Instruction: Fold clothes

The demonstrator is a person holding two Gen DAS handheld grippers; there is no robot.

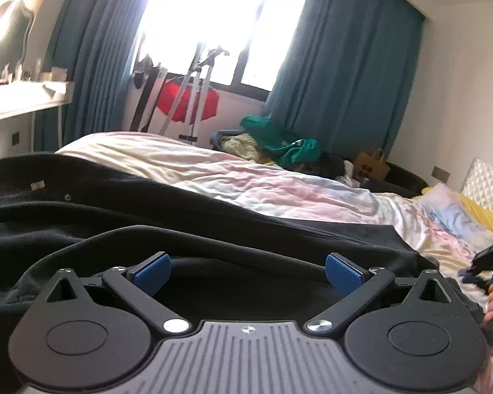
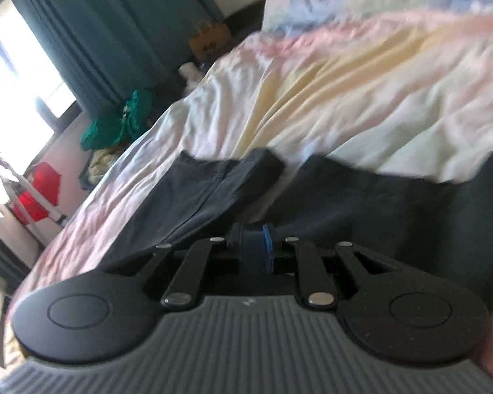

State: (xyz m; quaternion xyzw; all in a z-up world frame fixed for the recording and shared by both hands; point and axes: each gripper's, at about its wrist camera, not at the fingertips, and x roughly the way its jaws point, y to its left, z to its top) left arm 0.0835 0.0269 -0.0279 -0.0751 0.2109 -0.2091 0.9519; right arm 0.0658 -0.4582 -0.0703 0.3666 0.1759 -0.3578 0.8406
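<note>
Left wrist view: the left gripper (image 1: 248,274), blue pads spread wide and holding nothing, hovers over a black fabric garment (image 1: 121,207) spread across a bed with a pastel quilt (image 1: 279,184).

Right wrist view, blurred: the right gripper (image 2: 252,246) is nearly closed, pinching dark cloth of the garment (image 2: 194,193) on the quilt (image 2: 345,98).

Both grippers, left gripper (image 1: 248,271) and right gripper (image 2: 251,249), are matte black with blue pads (image 1: 343,274), silver screws (image 1: 176,325), ribbed grey bodies.
</note>
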